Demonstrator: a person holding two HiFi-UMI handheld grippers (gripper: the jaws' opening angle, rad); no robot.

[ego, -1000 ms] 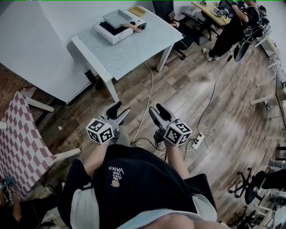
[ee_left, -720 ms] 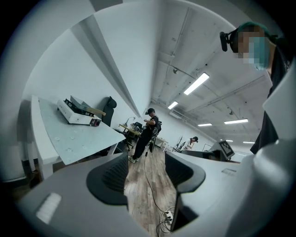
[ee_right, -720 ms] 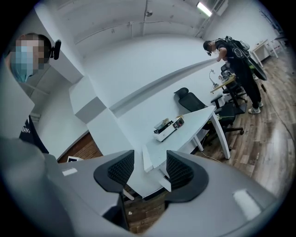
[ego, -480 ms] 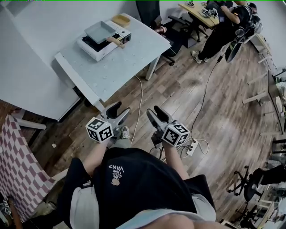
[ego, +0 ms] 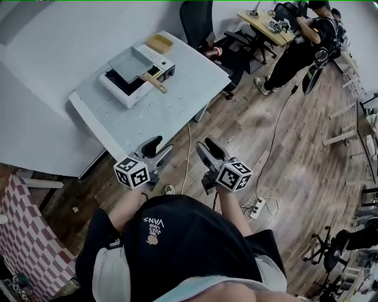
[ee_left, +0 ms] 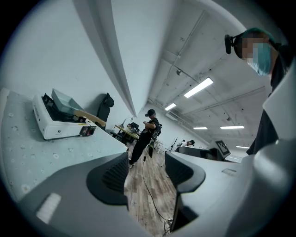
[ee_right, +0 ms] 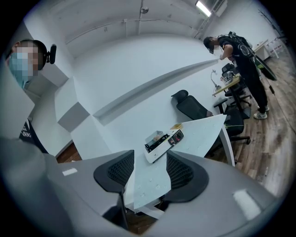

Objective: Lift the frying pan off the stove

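Head view: a pale counter stands ahead on a wood floor. A white stove sits at the counter's far left end. The grey pan rests on top of the stove, and its wood handle pokes out to the right. A small yellow box lies just behind the stove. A black chair stands behind the counter. A person in black stands well off to the right. A cable runs over the floor by the counter's near edge. A red checked cloth shows at the bottom left. Both arms reach out in front of the body, side by side. The left tongs and the right tongs point at the counter, well apart from the pan.

Left gripper view: the jaws stand apart, open. Only floor and cable show between them. The stove and pan sit off to the left.

Right gripper view: the jaws stand apart, open too. The counter fills the gap, and the stove with the pan sits far off, just above it.
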